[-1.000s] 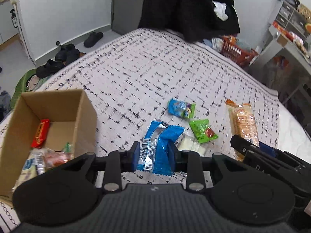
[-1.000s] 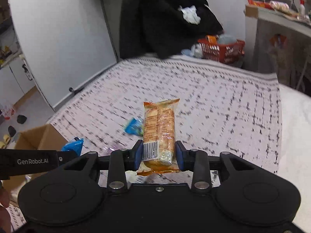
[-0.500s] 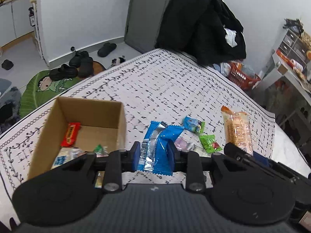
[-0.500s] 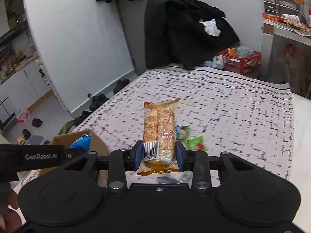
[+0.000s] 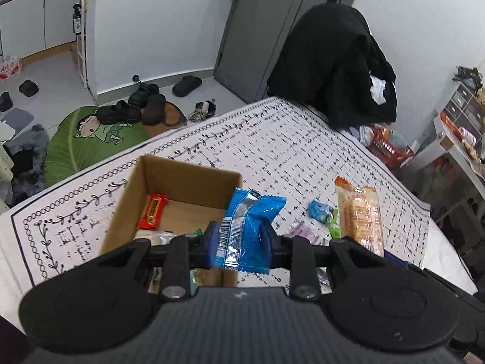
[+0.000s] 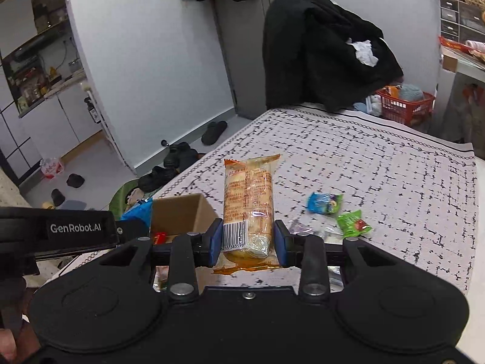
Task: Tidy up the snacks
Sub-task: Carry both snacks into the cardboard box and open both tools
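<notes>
My left gripper (image 5: 239,239) is shut on a blue snack packet (image 5: 251,227) and holds it above the near right corner of an open cardboard box (image 5: 188,176). The box holds a red bar (image 5: 154,212) and other snacks. My right gripper (image 6: 248,239) is shut on a long orange cracker pack (image 6: 248,203), also seen in the left wrist view (image 5: 359,212). It is held above the bed, to the right of the box (image 6: 178,209). A small blue packet (image 6: 324,202) and a green packet (image 6: 353,224) lie loose on the bed.
The bed cover (image 5: 272,139) is white with black marks. A black coat (image 5: 333,60) hangs at the far end by a red basket (image 5: 391,148). Shoes (image 5: 133,109) and a green mat (image 5: 81,142) lie on the floor to the left. A desk (image 5: 457,148) stands on the right.
Both grippers have risen and pulled back with their packets. The left gripper has moved left, so the box now lies under it. The loose packets have not moved.
</notes>
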Demonstrator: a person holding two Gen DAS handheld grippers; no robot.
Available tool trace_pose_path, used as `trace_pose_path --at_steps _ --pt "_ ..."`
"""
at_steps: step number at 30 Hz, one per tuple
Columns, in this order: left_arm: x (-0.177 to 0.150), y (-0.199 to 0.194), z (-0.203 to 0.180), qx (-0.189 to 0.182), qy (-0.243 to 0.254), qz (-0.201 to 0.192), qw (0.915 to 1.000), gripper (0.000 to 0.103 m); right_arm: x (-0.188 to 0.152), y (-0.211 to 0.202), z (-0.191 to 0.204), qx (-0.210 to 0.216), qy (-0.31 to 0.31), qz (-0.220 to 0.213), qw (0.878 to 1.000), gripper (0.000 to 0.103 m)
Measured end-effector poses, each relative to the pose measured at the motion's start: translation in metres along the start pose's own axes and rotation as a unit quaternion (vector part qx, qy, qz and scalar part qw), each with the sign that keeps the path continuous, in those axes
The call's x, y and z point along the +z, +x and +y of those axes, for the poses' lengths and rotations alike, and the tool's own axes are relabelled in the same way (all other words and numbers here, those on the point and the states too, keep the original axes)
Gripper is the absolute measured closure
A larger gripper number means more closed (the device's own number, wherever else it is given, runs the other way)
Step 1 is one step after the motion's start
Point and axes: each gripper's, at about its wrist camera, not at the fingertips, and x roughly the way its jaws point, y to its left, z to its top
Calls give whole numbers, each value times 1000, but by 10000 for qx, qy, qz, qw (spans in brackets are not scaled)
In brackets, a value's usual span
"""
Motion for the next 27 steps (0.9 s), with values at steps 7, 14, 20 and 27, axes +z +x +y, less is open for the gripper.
trace_pose_path --at_steps 7,14,20,27 --pt "2 -7 25 -45 -219 -49 9997 75 -4 2 29 61 -137 33 9999 69" --pt "4 -7 47 -32 -376 -42 9993 75 -7 9 51 109 -236 88 9996 69" --pt "7 0 65 4 -493 -4 9988 75 -8 18 63 154 -223 146 9995 69" --pt "8 11 81 61 -647 66 9979 75 -11 31 76 266 -252 268 9990 69"
